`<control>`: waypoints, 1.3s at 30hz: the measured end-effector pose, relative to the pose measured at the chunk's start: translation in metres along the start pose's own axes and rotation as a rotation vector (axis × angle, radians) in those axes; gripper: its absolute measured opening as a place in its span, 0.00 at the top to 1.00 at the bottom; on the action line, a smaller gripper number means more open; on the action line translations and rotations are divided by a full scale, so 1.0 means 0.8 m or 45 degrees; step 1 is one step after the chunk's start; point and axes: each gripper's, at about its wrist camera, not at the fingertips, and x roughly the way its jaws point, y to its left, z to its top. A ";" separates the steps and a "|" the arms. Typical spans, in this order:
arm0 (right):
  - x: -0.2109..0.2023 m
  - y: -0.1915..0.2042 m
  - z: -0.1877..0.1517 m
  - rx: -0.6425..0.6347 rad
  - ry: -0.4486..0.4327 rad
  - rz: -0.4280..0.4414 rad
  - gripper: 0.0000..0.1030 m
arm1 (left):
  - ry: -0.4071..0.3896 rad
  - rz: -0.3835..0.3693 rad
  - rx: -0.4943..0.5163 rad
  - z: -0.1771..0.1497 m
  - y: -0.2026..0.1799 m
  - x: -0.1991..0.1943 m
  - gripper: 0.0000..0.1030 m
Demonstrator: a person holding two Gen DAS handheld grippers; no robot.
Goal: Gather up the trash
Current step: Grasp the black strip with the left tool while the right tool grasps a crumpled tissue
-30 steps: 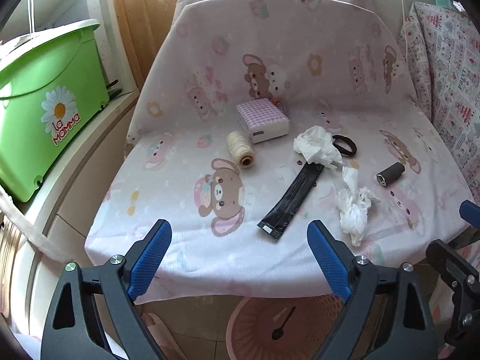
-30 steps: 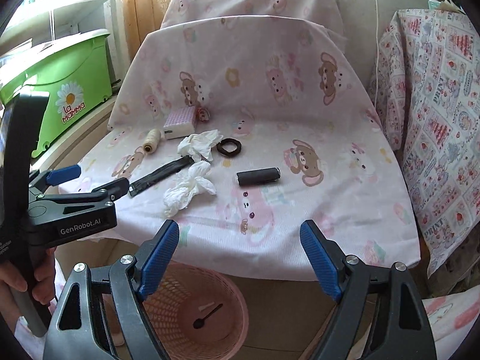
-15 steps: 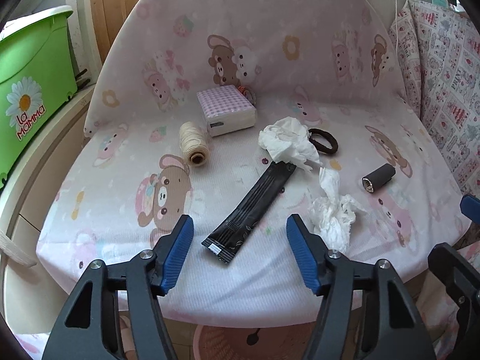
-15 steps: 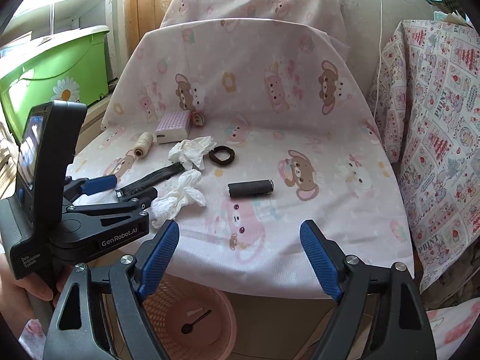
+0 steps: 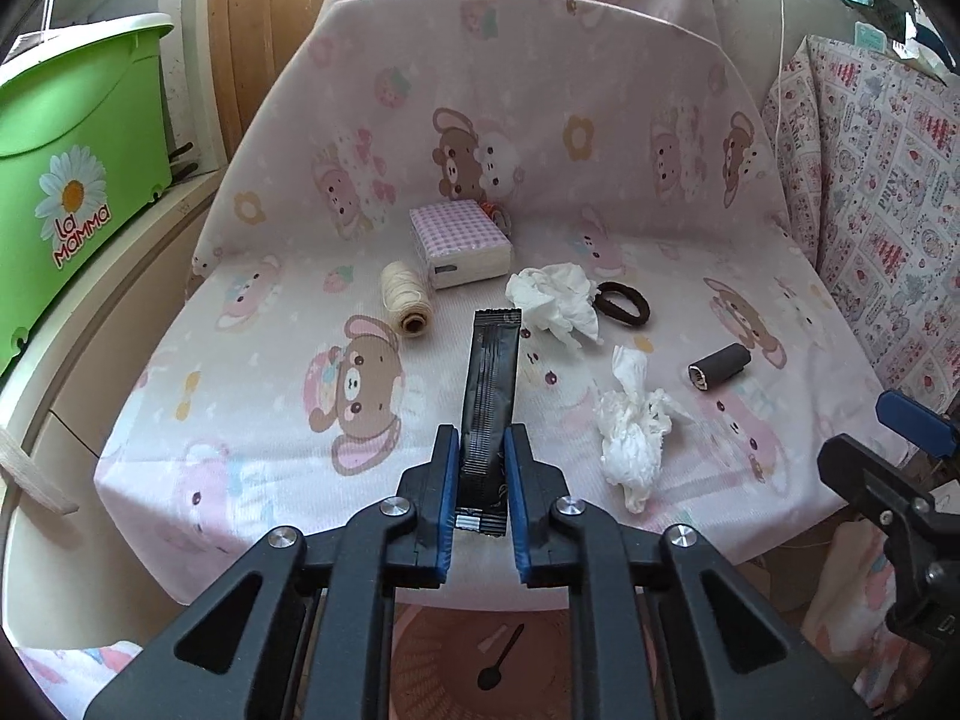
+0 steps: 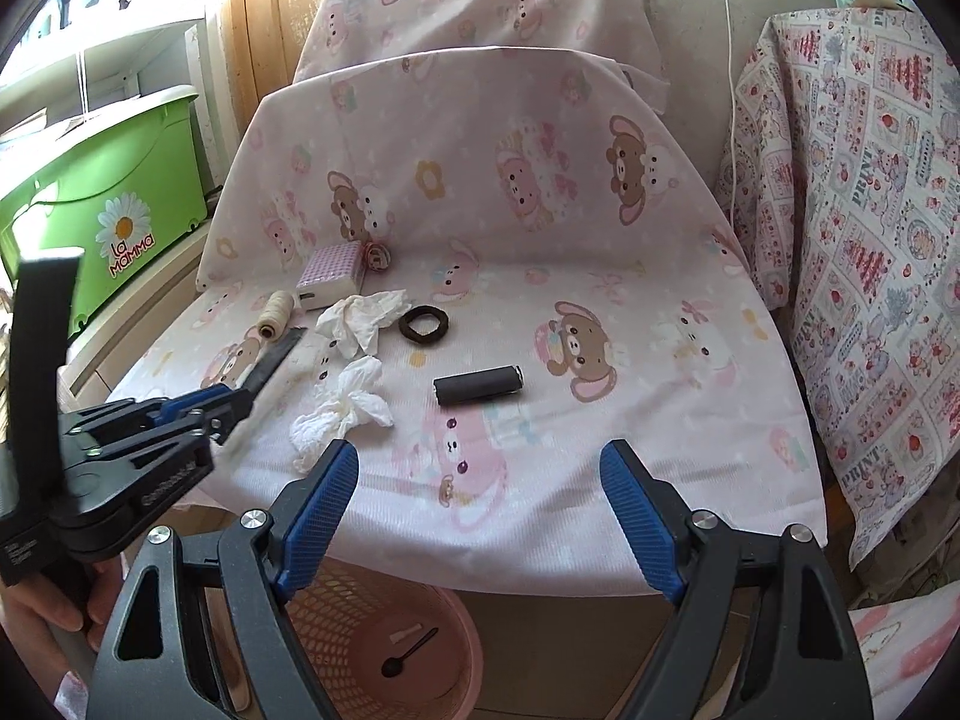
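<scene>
My left gripper (image 5: pixel 482 450) is shut on the near end of a long black wrapper (image 5: pixel 491 384), which points away over the pink cloth-covered seat (image 5: pixel 252 396). The wrapper also shows in the right wrist view (image 6: pixel 273 363), with the left gripper (image 6: pixel 237 405) at its end. Two crumpled white tissues lie on the seat, one far (image 5: pixel 555 300) and one near (image 5: pixel 633 432). My right gripper (image 6: pixel 477 483) is open and empty above the seat's front edge. A pink waste basket (image 6: pixel 384 642) stands on the floor below, holding a small black spoon (image 6: pixel 408 657).
On the seat lie a cream thread spool (image 5: pixel 405 300), a checked tissue pack (image 5: pixel 459 243), a black hair tie (image 5: pixel 624 303) and a dark roll (image 5: pixel 717 365). A green bin (image 5: pixel 66 180) sits on a shelf to the left. Patterned cloth (image 6: pixel 870 252) hangs on the right.
My left gripper moved forward and closed on the black wrapper, which now points straight away from it. My right gripper stayed open and shifted only slightly.
</scene>
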 end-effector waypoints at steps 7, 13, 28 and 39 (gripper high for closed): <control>0.013 0.029 0.003 -0.029 -0.038 0.011 0.18 | -0.051 0.168 -0.049 -0.009 0.024 -0.030 0.86; 0.030 0.070 0.012 -0.093 -0.053 0.080 0.18 | -0.061 0.227 -0.079 -0.012 0.047 -0.037 0.85; 0.078 0.091 -0.003 -0.076 0.065 0.032 0.40 | -0.055 0.258 -0.119 -0.016 0.065 -0.043 0.84; 0.060 0.094 -0.004 -0.153 0.021 0.051 0.87 | -0.080 0.250 -0.129 -0.015 0.066 -0.058 0.84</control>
